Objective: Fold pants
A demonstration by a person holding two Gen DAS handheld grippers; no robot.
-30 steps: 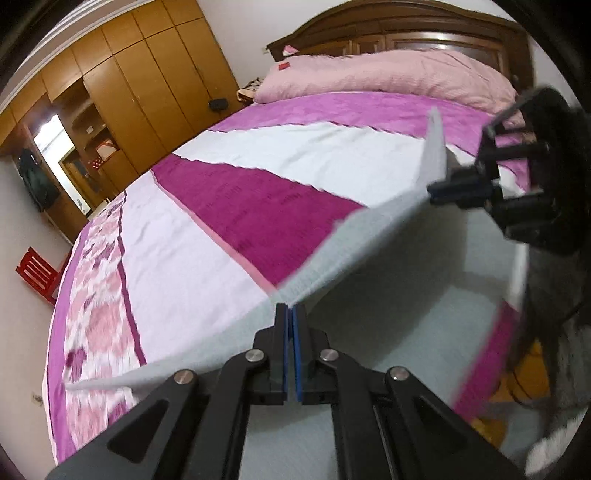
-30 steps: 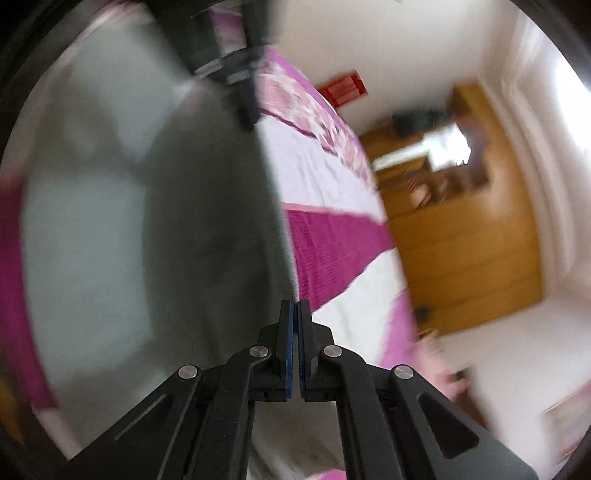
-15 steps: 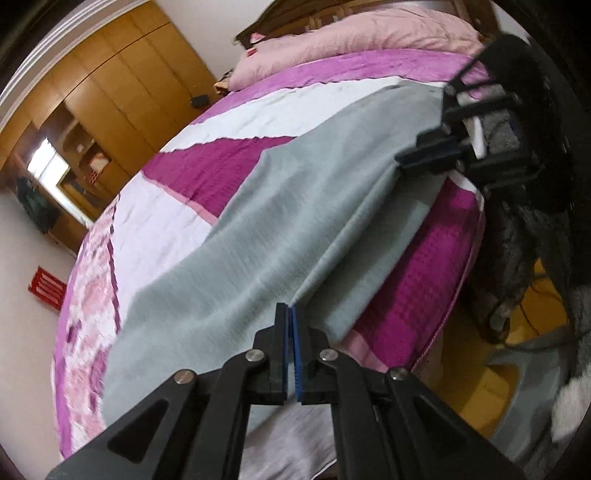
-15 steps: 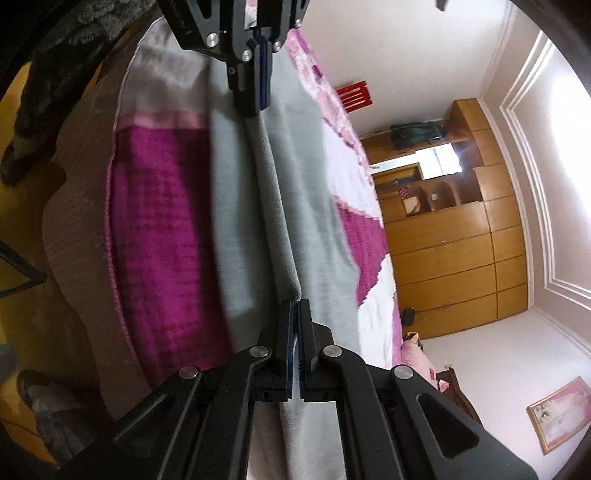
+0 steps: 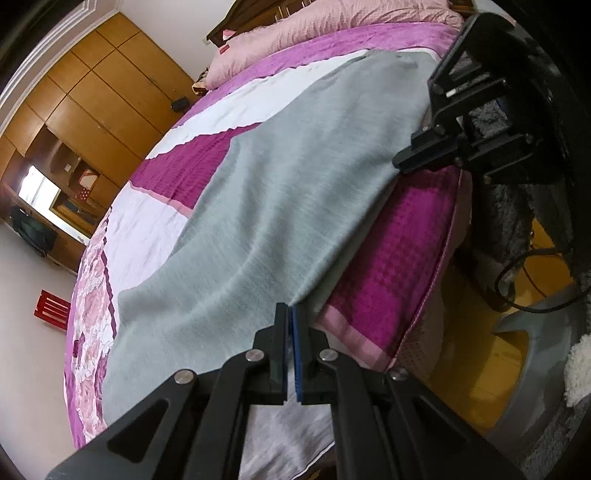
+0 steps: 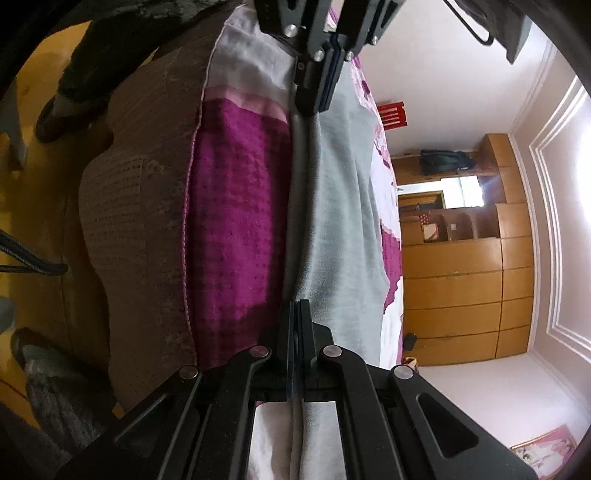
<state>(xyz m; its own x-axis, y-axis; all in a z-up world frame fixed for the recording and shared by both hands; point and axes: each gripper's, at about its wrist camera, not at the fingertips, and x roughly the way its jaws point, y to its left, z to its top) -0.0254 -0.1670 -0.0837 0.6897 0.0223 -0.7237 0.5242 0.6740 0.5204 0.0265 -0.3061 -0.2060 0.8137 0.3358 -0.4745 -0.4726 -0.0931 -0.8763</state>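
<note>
Grey pants (image 5: 280,206) lie spread flat across the bed, their near edge running along the bed's side. My left gripper (image 5: 290,310) is shut on that near edge at one end. My right gripper (image 6: 297,306) is shut on the same edge at the other end, and shows in the left wrist view as a black gripper (image 5: 400,164) at the right. In the right wrist view the grey pants (image 6: 340,206) stretch taut between my right gripper and the left gripper (image 6: 314,107) at the top.
The bed has a magenta, white and floral cover (image 5: 391,236) and a pink duvet (image 5: 332,26) at its head. Wooden wardrobes (image 5: 92,103) line the far wall. A red stool (image 5: 51,306) stands on the floor. A cable (image 5: 532,288) lies on the yellow floor beside the bed.
Both grippers have come down with the pants. A second ago the cloth hung lifted in the air; now it lies spread on the bed cover.
</note>
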